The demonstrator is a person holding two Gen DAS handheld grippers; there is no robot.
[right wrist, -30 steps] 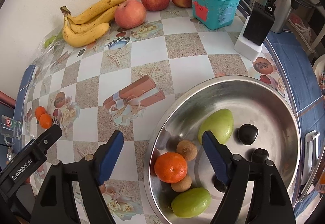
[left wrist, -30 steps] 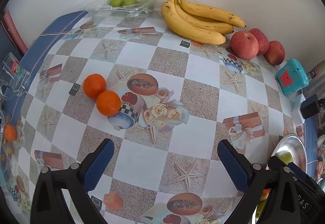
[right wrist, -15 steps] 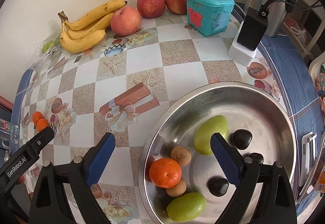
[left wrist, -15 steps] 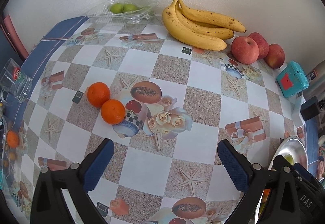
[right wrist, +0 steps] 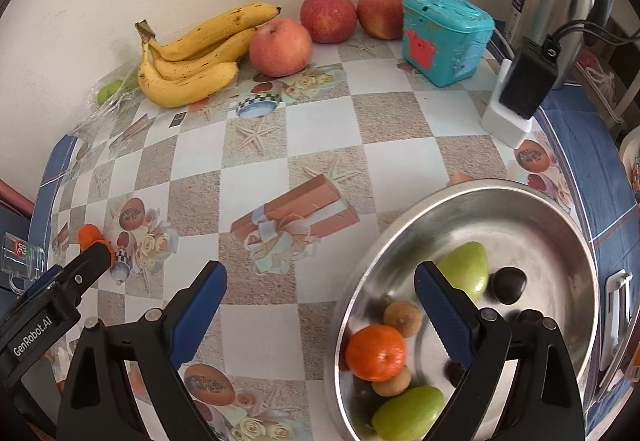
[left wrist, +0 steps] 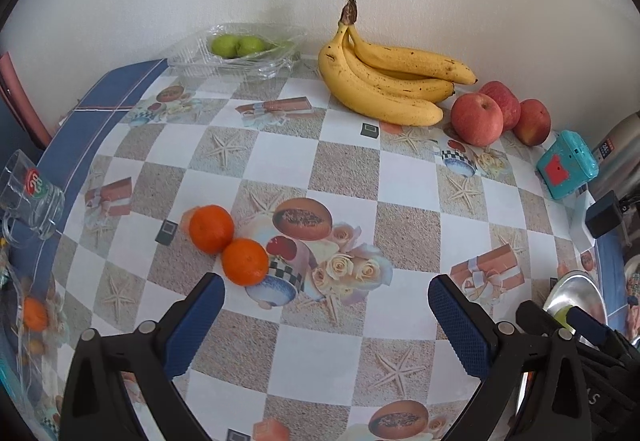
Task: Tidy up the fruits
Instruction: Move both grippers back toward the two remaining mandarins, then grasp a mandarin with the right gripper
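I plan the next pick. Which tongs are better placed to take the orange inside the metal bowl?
Right. The right tongs hang open beside the orange in the metal bowl.

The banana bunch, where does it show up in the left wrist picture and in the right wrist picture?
Left wrist: the banana bunch lies at upper middle, against the wall, stem up, left of the apples.
Right wrist: the banana bunch lies at upper left, stem to the left, its tips by the nearest apple.
Shared landmark: the teal box, beyond the apples in both.
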